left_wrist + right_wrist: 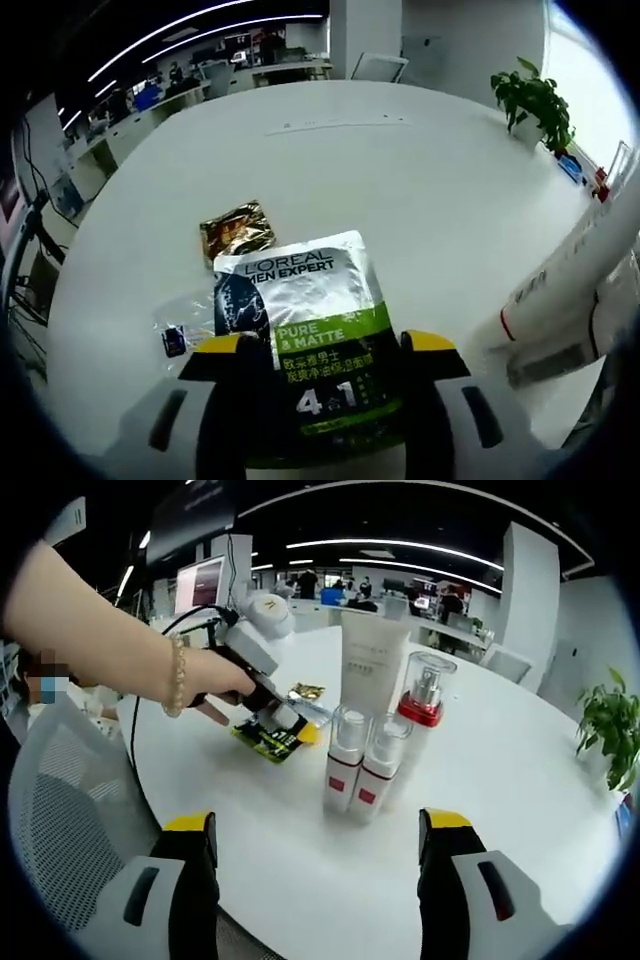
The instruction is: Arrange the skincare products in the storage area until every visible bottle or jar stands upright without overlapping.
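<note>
A silver, green and black L'Oreal sachet (315, 330) lies between the jaws of my left gripper (325, 345), which is shut on it just above the white table (400, 180). In the right gripper view, a hand holds that left gripper (283, 723) with the sachet (270, 742) at its tip. Upright in a tight group stand a white tube (372, 665), a bottle with a red collar and clear cap (424, 692) and two small red-labelled bottles (345, 765). My right gripper (318, 825) is open, just in front of the small bottles. The tube (565, 265) also shows at the right edge.
A gold sachet (237, 228) lies beyond the L'Oreal one, and a clear plastic packet (180, 330) lies to its left. A potted plant (535, 100) stands at the table's far right. A mesh chair (60, 820) is at the near table edge. Desks stand behind.
</note>
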`<state>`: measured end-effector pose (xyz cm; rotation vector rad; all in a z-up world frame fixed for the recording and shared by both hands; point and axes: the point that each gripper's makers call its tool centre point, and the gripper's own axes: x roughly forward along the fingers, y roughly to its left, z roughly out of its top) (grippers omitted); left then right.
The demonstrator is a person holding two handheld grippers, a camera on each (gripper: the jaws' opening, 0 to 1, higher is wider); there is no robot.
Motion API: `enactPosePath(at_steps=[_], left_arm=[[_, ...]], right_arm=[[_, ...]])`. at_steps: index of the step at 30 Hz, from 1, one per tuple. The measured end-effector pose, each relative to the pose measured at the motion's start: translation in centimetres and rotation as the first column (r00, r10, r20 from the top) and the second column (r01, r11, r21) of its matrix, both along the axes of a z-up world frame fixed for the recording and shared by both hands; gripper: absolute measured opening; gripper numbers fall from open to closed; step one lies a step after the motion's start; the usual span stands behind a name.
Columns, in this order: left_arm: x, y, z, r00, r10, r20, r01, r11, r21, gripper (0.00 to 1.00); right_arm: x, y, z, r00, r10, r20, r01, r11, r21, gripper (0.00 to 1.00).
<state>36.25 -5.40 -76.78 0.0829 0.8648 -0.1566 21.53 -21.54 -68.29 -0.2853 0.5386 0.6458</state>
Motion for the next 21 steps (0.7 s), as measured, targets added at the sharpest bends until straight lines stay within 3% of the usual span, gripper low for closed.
enactPosePath(at_steps=[14, 15, 16, 17, 18, 21], left_arm=[[-0.6, -0.3, 0.2, 0.999, -0.004, 0.046, 0.005, 1.000, -0.006, 0.39], [-0.6, -0.3, 0.4, 0.999, 0.005, 0.051, -0.004, 1.000, -0.019, 0.37], [-0.6, -0.3, 0.6, 0.998, 0.030, 0.057, -0.027, 0.999, -0.045, 0.24], [-0.9, 0.0, 0.5, 0.998, 0.021, 0.054, -0.019, 0.999, -0.044, 0.17], [-1.1, -0.4, 0.6, 0.997, 0.054, 0.054, -0.048, 0.994, -0.094, 0.17], [-1.4, -0.2, 0.5, 0.999, 0.014, 0.046, -0.011, 0.998, -0.063, 0.11]], right_arm=[[0.0, -0.1, 0.0, 1.000, 0.001, 0.002, -0.001, 1.000, -0.002, 0.82], [-0.1, -0.1, 0.0, 1.000, -0.003, 0.001, 0.003, 1.000, 0.001, 0.82], [-0.1, -0.2, -0.1, 1.000, -0.005, -0.001, 0.005, 1.000, 0.002, 0.82], [-0.2, -0.2, -0.1, 1.000, -0.006, 0.000, 0.006, 1.000, 0.000, 0.82], [-0.2, -0.2, -0.1, 1.000, -0.007, 0.002, 0.007, 1.000, 0.000, 0.82], [-0.4, -0.2, -0.1, 1.000, -0.004, 0.005, 0.004, 1.000, -0.001, 0.82]])
